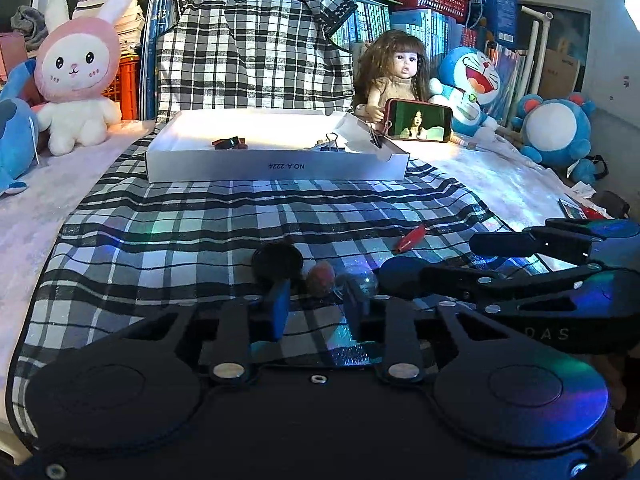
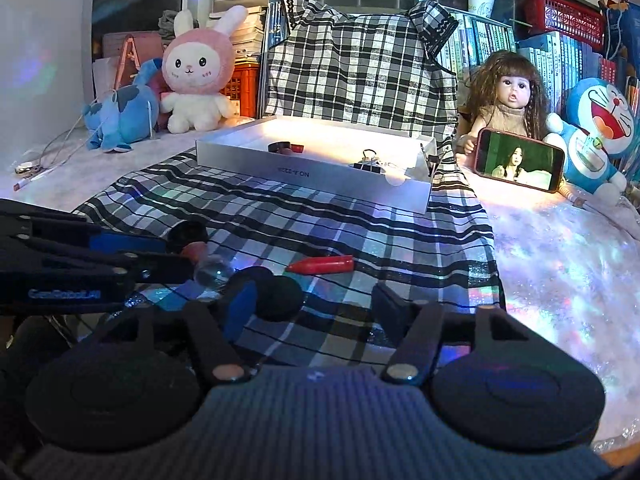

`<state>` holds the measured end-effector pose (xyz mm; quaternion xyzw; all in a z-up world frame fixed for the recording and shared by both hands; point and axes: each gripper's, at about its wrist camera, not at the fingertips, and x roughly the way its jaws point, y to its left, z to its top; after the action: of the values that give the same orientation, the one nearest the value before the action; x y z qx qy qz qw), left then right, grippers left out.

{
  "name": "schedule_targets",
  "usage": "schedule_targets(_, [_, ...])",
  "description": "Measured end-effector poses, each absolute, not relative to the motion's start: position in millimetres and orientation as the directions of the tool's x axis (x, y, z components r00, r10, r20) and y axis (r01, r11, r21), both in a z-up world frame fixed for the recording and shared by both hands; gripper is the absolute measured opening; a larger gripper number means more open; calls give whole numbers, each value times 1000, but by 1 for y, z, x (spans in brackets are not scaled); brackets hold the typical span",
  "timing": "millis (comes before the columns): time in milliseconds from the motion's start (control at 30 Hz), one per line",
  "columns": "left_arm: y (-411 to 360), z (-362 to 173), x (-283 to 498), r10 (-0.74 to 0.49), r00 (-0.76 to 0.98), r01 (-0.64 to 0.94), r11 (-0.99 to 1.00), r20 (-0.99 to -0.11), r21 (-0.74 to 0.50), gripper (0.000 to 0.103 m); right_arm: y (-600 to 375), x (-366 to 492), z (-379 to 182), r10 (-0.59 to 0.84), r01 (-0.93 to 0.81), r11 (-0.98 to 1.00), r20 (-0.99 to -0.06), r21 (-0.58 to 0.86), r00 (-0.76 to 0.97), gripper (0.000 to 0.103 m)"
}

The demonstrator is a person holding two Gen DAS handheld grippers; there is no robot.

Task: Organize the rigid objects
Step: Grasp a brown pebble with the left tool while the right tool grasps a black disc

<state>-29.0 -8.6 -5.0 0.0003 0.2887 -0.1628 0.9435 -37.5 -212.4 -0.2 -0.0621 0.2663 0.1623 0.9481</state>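
On the checked cloth lie a black round disc (image 1: 277,261), a small reddish-brown piece (image 1: 321,277), a clear glass ball (image 1: 360,278), a second black round piece (image 1: 402,270) and a red pointed stick (image 1: 411,237). My left gripper (image 1: 318,305) is open, its fingers either side of the reddish-brown piece and just short of it. My right gripper (image 2: 316,306) is open beside the second black piece (image 2: 278,298); the red stick (image 2: 321,265) lies just ahead. A white shallow box (image 1: 276,167) at the cloth's far end holds a dark brown piece (image 1: 230,143) and binder clips (image 1: 334,141).
Behind the box stand a checked cushion (image 1: 256,52), a pink rabbit plush (image 1: 78,80), a doll (image 1: 394,72) holding a phone (image 1: 420,120), and blue plush toys (image 1: 556,136). Books and baskets line the back. Bare pale tabletop (image 2: 560,248) lies right of the cloth.
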Motion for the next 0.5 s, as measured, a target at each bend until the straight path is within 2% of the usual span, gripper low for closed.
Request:
schedule_targets(133, [-9,-5,-25,-302,785,299,949,-541,-96,24,-212,-39,1,275,-343,939,-527,-33,804,63])
schedule_targets(500, [-7,-8,-17,-282,793,275,957,-540,-96,23,-211,-44,-1,263,-348,936,-543,-58,798,62])
